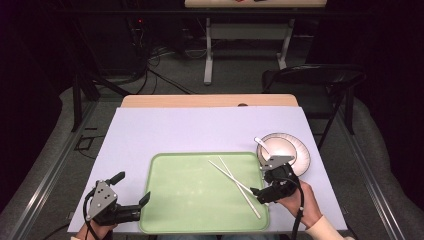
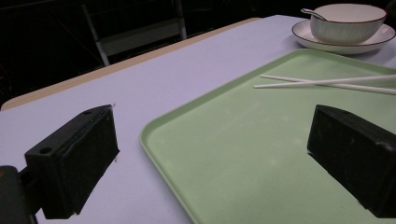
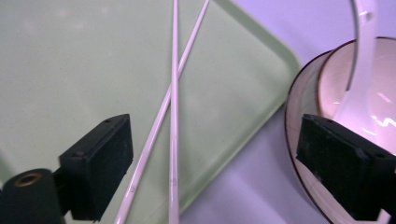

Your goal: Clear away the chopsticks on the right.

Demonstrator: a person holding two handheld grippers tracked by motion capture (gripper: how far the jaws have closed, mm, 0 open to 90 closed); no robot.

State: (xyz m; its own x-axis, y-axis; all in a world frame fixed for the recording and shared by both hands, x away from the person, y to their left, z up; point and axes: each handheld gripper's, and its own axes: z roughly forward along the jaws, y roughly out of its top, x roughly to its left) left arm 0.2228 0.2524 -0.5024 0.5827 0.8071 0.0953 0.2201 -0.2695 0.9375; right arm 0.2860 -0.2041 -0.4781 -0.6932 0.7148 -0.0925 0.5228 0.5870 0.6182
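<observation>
A green tray (image 1: pixel 200 192) is seen at the middle of the desk's (image 1: pixel 165 127) near edge, with two white chopsticks (image 1: pixel 235 182) lying crossed on its right half. A bowl (image 1: pixel 278 147) with a spoon (image 1: pixel 262 144) in it stands on a plate (image 1: pixel 303 159) off the tray's far right corner, just beside its rim.

The right gripper (image 1: pixel 260 195) is held over the tray's near right corner, its jaws apart and empty, the near ends of the chopsticks lying between them and below. In the right gripper view the sticks (image 3: pixel 173 93) run up from between the jaws, crossing a little way ahead, and the plate's rim (image 3: pixel 292 112) lies close to the right-hand jaw. The left gripper (image 1: pixel 132 190) is held at the tray's near left corner, jaws also apart and empty; one jaw lies over the bare desk and the other over the tray (image 2: pixel 243 154).

The chopsticks are judged to be what is reached for. Several slips are possible from here. The sticks are thin, smooth and flat on the tray, so one may be pinched while the other is pushed aside or rolled away. Because they cross, a closing jaw may scissor them apart. A jaw brought down too steeply may strike the tray and shift it. With the plate so close, a wide swing of the outer jaw may knock the plate or bowl and tip the spoon
</observation>
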